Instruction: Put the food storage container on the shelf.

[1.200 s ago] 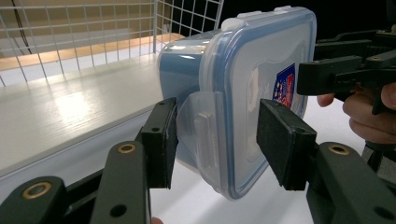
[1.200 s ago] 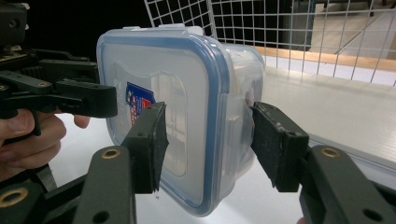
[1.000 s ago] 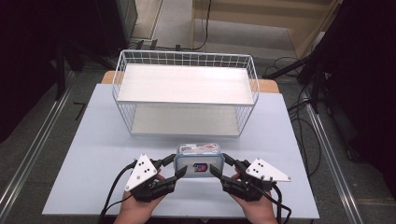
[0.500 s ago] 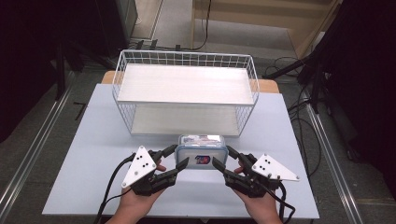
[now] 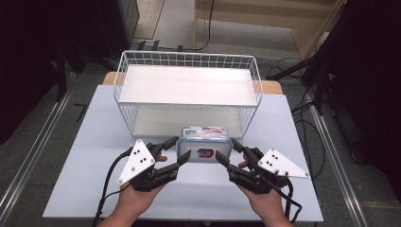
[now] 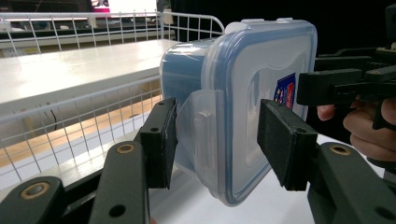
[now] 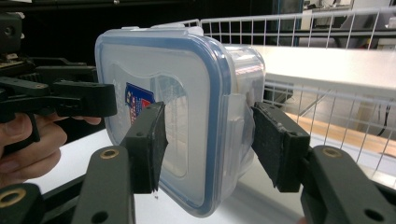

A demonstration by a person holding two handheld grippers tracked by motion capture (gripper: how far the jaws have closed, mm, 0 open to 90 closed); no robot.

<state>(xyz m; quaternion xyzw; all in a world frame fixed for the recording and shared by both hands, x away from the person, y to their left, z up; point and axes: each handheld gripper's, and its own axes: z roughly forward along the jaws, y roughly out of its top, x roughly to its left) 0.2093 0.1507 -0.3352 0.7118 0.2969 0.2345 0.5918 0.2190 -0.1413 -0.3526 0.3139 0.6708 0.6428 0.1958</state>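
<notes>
A clear plastic container (image 5: 204, 140) with a blue-rimmed lid and a red-and-blue sticker stands on edge, its lid towards the person, just in front of the wire shelf (image 5: 189, 57). My left gripper (image 5: 179, 148) is shut on its left edge, pads either side of the latch flap (image 6: 201, 135). My right gripper (image 5: 227, 149) is shut on the right edge in the same way. In the left gripper view the container (image 6: 261, 70) hangs a little above the table between the jaws (image 6: 215, 140). The right gripper view shows the lid (image 7: 154, 65) clamped by that gripper (image 7: 205, 140).
The white wire shelf has an upper white board (image 5: 189, 85) and a lower board (image 5: 189, 120) open at the front. It stands at the back of the pale blue table (image 5: 90, 156). Cables and dark stands lie on the floor around.
The container has come up off the table and moved forward towards the shelf's lower opening, carried by both grippers, which moved with it.
</notes>
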